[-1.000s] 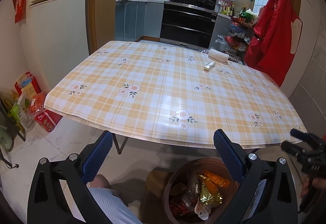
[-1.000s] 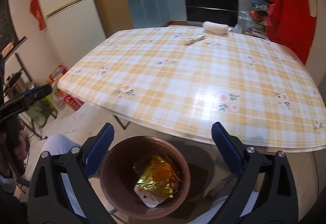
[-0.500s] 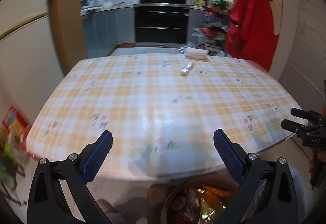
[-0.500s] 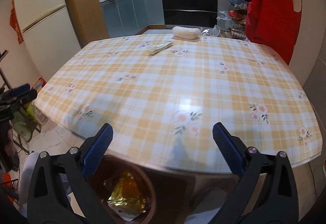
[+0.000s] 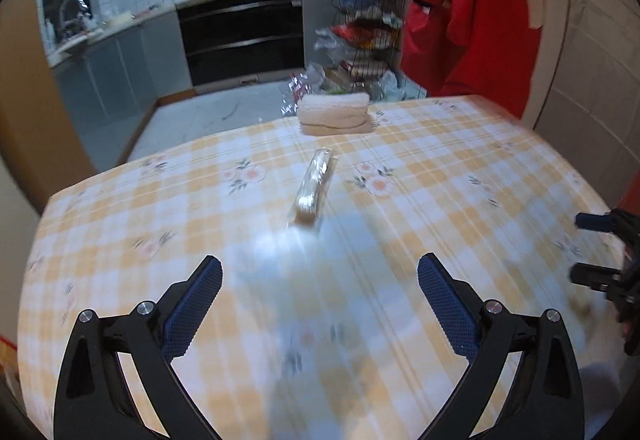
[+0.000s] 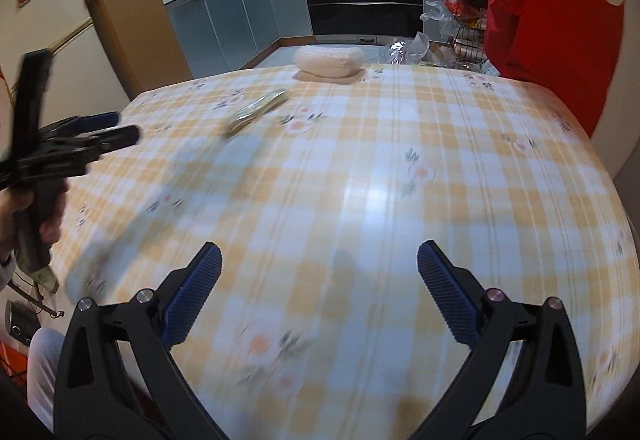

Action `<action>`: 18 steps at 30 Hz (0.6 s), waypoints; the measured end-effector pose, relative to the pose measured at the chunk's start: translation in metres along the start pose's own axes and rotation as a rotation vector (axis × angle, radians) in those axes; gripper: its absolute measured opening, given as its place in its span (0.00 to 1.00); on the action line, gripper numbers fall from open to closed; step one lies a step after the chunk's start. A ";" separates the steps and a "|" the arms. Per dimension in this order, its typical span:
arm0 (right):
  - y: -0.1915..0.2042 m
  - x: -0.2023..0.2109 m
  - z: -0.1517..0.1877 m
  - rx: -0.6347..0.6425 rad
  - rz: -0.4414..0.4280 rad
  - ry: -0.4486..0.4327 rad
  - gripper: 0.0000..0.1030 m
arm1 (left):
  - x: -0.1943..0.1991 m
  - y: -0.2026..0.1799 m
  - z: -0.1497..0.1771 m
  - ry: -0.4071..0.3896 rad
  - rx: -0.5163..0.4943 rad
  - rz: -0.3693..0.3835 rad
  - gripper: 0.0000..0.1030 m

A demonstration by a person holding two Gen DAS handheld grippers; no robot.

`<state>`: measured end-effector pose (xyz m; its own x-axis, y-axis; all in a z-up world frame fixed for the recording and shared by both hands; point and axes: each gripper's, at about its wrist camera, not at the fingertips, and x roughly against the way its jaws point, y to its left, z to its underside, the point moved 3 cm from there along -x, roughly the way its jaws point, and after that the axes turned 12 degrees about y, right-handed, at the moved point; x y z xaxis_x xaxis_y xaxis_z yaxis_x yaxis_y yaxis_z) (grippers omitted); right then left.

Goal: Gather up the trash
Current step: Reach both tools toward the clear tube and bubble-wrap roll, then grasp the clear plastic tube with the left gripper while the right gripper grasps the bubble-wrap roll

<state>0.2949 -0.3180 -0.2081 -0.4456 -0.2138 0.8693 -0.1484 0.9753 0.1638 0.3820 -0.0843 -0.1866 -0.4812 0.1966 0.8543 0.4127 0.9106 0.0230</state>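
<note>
Clear crinkled wrapper (image 5: 313, 188) lying long and flat on checked tablecloth (image 5: 440, 167), both tongs wide, empty.

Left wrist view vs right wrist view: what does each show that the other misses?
Only the left wrist view: the right gripper at its right edge, open.

Only the right wrist view: the left gripper held in a hand at the left edge, plus the cream fridge.

Both: the yellow plaid floral tablecloth, the long clear plastic wrapper lying on it, the folded white towel at the far edge, and the hanging red garment.
</note>
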 end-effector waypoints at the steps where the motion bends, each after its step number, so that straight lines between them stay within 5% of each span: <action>1: -0.007 -0.008 -0.012 0.008 0.005 0.001 0.94 | -0.017 0.002 -0.011 0.018 -0.006 0.003 0.87; 11: -0.031 -0.069 -0.113 0.164 0.031 -0.011 0.93 | -0.147 0.030 -0.068 0.172 0.055 0.028 0.71; 15: -0.028 -0.090 -0.151 0.193 0.004 -0.023 0.93 | -0.155 0.036 -0.071 0.185 0.050 0.044 0.24; 18: -0.023 -0.110 -0.182 0.212 0.009 -0.039 0.93 | -0.143 0.049 -0.067 0.161 0.085 0.074 0.19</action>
<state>0.5082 -0.3068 -0.2220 -0.4807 -0.2107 0.8512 -0.3244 0.9446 0.0506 0.5232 -0.0922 -0.2726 -0.3194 0.2092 0.9242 0.3724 0.9246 -0.0806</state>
